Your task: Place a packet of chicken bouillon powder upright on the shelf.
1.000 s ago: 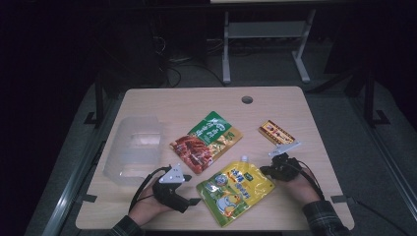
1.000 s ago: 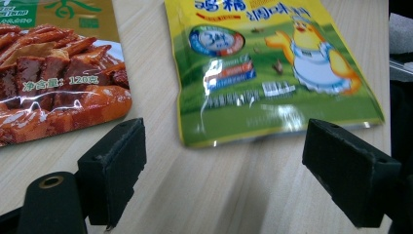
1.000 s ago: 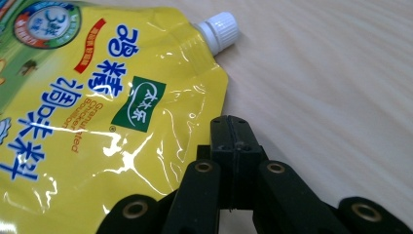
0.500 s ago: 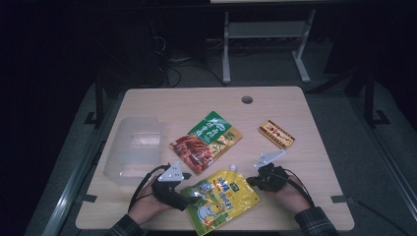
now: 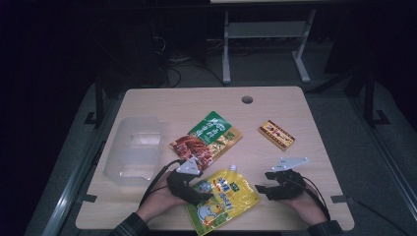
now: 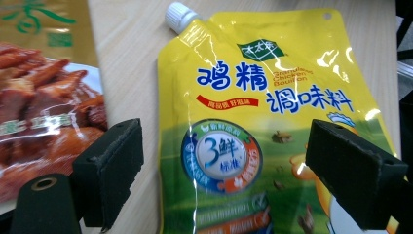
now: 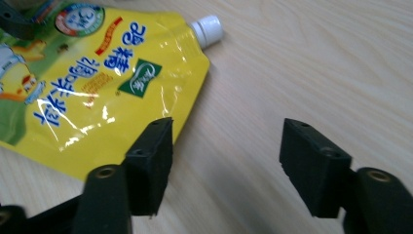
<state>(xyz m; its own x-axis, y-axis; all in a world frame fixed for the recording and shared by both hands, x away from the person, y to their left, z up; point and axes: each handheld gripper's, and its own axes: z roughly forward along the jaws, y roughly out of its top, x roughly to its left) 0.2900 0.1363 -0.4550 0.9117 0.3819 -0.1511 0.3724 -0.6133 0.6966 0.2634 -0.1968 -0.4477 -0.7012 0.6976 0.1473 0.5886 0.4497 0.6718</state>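
A yellow spouted seasoning pouch [image 5: 223, 199] lies flat near the table's front edge, white cap [image 6: 178, 15] pointing away. My left gripper [image 5: 201, 195] hovers over the pouch's left part, open, its pads wide apart above the printed face [image 6: 229, 146]. My right gripper [image 5: 264, 182] stands to the right of the pouch, open; its jaws have just been opening and only bare wood lies between them [image 7: 226, 165]. The pouch's edge [image 7: 107, 83] lies beside its left pad.
A red and green food packet [image 5: 206, 140] lies just behind the pouch. A small orange box [image 5: 276, 134] sits at the right, a clear plastic container [image 5: 135, 150] at the left. The table [image 5: 196, 103] has a cable hole [image 5: 247, 100] at the back.
The pouch slid toward the front left and turned. My right gripper then drew off to the right with its jaws apart. My left gripper moved right, over the pouch.
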